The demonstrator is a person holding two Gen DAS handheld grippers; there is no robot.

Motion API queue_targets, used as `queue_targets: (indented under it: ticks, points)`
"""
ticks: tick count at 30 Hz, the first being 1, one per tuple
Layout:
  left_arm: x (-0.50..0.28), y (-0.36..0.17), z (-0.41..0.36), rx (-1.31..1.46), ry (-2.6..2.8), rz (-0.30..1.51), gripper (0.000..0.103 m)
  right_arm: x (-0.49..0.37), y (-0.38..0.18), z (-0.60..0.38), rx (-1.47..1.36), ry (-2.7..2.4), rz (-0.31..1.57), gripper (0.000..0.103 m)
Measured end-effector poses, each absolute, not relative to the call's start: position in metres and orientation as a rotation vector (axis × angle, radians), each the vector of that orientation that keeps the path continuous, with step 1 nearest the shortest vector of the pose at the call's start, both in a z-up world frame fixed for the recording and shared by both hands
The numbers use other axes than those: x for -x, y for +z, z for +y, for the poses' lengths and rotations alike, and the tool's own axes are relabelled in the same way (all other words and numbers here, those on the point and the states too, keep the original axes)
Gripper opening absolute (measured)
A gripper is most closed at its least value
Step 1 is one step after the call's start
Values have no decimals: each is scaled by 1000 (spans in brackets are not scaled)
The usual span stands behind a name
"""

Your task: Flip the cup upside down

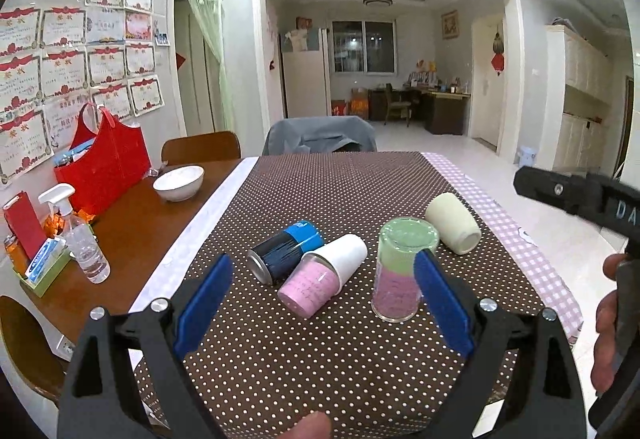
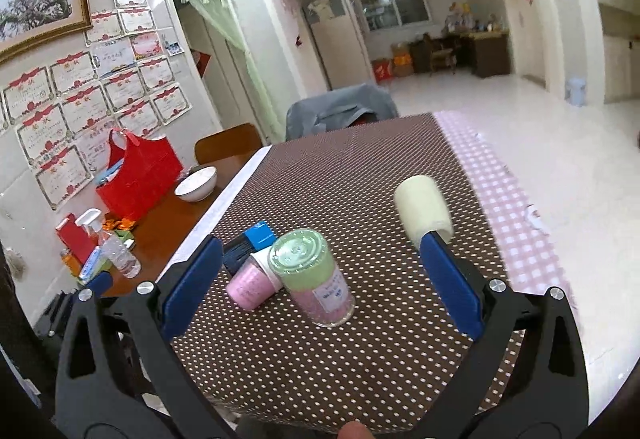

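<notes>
A green-and-pink clear cup stands mouth down on the dotted brown cloth; it also shows in the right wrist view. A pink-and-white cup, a blue-and-black cup and a cream cup lie on their sides. My left gripper is open and empty, just in front of the cups. My right gripper is open and empty, with the standing cup between its fingers' lines of sight.
A white bowl, red bag, spray bottle and boxes sit on the wooden table at left. A grey-covered chair stands at the far end. A pink checked cloth hangs over the right edge.
</notes>
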State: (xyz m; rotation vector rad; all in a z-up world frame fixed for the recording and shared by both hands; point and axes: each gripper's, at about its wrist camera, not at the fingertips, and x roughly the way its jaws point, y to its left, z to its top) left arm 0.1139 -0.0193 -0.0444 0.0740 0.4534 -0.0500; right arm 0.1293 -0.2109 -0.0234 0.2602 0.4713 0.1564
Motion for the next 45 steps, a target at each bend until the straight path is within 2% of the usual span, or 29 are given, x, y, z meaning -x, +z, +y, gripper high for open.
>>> queue_targets:
  ticks: [15,22,45]
  points:
    - [-33,-17,-19,-80,-71,333,90,-29,-22,-185,-127,-10,314,97]
    - [-16,-7,-3,-57,-28,303,90,-12,-10,-181,-123,-23,242,97]
    - [-3,5,7,-22,-16,261,90,1,-5,-173,-92,-32,216,97]
